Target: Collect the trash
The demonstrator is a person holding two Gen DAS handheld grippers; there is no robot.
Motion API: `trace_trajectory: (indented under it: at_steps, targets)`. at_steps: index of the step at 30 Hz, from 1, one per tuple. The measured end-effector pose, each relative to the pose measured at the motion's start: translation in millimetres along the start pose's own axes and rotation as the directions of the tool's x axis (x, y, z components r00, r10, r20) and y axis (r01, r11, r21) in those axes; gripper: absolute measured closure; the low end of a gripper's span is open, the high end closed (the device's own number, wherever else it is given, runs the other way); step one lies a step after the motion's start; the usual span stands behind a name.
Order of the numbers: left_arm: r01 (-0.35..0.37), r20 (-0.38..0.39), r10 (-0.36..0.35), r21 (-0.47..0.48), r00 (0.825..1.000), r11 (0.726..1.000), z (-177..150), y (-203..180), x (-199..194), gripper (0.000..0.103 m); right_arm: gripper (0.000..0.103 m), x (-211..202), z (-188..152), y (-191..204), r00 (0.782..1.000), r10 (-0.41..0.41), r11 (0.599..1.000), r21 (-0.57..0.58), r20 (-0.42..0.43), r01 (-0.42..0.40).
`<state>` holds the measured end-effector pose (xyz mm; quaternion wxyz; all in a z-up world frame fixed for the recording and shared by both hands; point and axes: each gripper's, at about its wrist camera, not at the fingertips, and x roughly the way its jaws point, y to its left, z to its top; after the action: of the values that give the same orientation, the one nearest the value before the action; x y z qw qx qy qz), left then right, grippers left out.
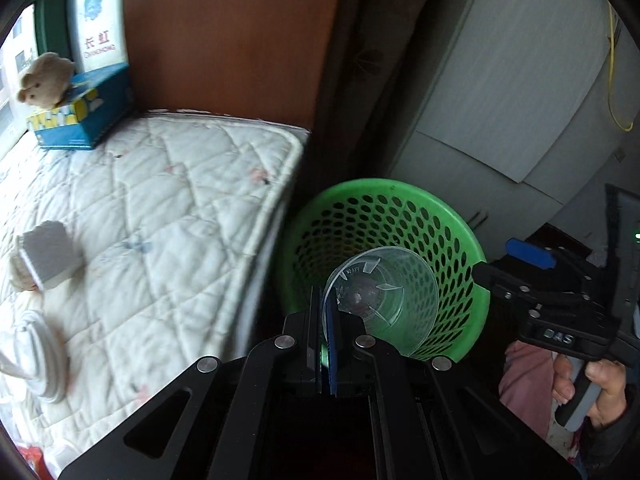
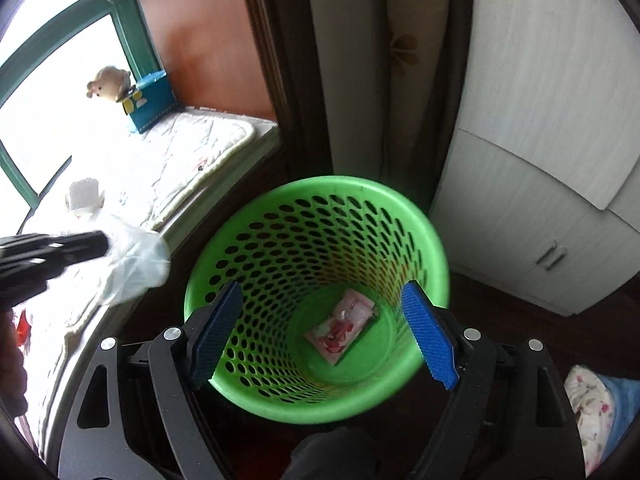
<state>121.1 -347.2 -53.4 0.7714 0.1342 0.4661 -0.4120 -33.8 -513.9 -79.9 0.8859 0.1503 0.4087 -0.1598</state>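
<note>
Left wrist view: left gripper (image 1: pixel 325 344) is occupying the lower centre of the frame, its jaws closed down to a thin slit and pinching the rim of a clear plastic cup (image 1: pixel 382 294).
Cup position: cup is lying tilted on its side, mouth toward the camera, and overlapping the green perforated basket (image 1: pixel 448 208) in the centre-right of the frame.
Right gripper, same view: right gripper (image 1: pixel 530 254) is entering from the right edge beside the basket rim, with one blue pad showing; its jaw spacing cannot be told here. A hand (image 1: pixel 596 388) is gripping its handle at lower right.
Surroundings, left half: quilted white mattress (image 1: pixel 160 208) is filling the left half; a plush toy (image 1: pixel 44 78) is sitting on a blue box (image 1: pixel 100 112) at upper left, and a grey-and-white block (image 1: pixel 48 254) is lying at the left edge.

Right wrist view: right gripper (image 2: pixel 326 330) is spreading its jaws wide, holding nothing, with blue pads (image 2: pixel 430 338) framing the basket (image 2: pixel 320 188) mouth.
Basket contents: pink wrapper (image 2: pixel 344 324) is lying flat on the basket floor.
Left edge: left gripper (image 2: pixel 52 254) is reaching in from the left edge, with a blurred translucent object in front of its tip, just left of the basket rim.
</note>
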Motion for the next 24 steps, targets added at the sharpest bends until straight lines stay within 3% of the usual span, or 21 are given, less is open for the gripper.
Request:
trace_trajectory:
  at_steps: [4,7,9,10,16,24]
  targets:
    - [0.022,-0.041,-0.022,0.003,0.999,1.0,2,-15,22,0.1,0.02,-9,-4,-10,1.0,0.004,1.0,0.025,0.011,-0.004]
    - [0.04,-0.058,-0.04,0.003,0.998,0.999,2,-22,32,0.093,0.02,-14,-8,-15,1.0,0.009,0.999,0.041,0.014,-0.009]
    - [0.041,-0.059,-0.041,0.001,0.997,0.999,0,-24,36,0.074,0.02,-18,-11,-17,1.0,0.007,0.999,0.045,0.015,-0.008]
    - [0.039,-0.046,-0.039,-0.007,0.998,0.999,-1,-24,34,0.055,0.02,-19,-12,-17,1.0,0.008,0.999,0.045,0.015,-0.009]
    - [0.047,-0.017,-0.047,-0.013,0.999,0.999,-10,-20,20,0.053,0.02,-25,-14,-11,1.0,0.02,0.999,0.039,0.023,-0.021]
    - [-0.037,0.049,0.042,-0.099,0.998,0.994,-36,17,-30,0.053,0.013,-37,-18,24,0.994,0.092,0.996,-0.021,0.052,-0.091]
